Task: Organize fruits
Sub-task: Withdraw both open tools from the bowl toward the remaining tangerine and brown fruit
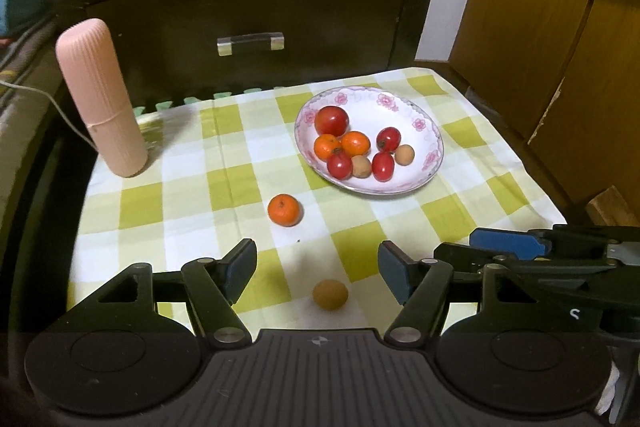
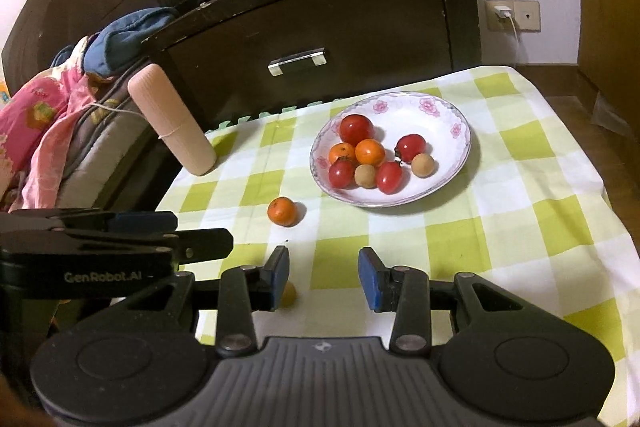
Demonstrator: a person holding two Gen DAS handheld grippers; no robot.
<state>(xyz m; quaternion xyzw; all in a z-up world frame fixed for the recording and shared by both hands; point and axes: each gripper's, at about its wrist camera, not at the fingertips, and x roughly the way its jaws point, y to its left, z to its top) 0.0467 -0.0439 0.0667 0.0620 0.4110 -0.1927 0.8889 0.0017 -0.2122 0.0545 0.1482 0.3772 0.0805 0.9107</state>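
Brown and round, the small longan point(image 1: 330, 294) lies on the checked cloth point(image 1: 200, 167) near the front edge of the table, right between the spread fingers of my left tongs point(image 1: 318, 269) and a little short of their tips. Those tongs are wide apart and hold nothing. My right tongs point(image 2: 323, 277) are likewise parted and empty; from their camera the same longan point(image 2: 289, 294) peeps out just behind the left finger, so it lies off to their left side, not between them. My left hand is clearly the nearer and better lined up.

Ahead and slightly left, toward the middle of the table, sits a loose orange point(image 1: 284, 210). Beyond it, toward the far right, the flowered plate point(image 1: 400, 103) already carries red, orange and brown fruits. A pink ribbed case point(image 1: 101, 99) stands near the far left corner.

I judge the next move is to ease the left tongs forward and down, then close on the longan; being round, it has no long axis to mind, though it may roll.
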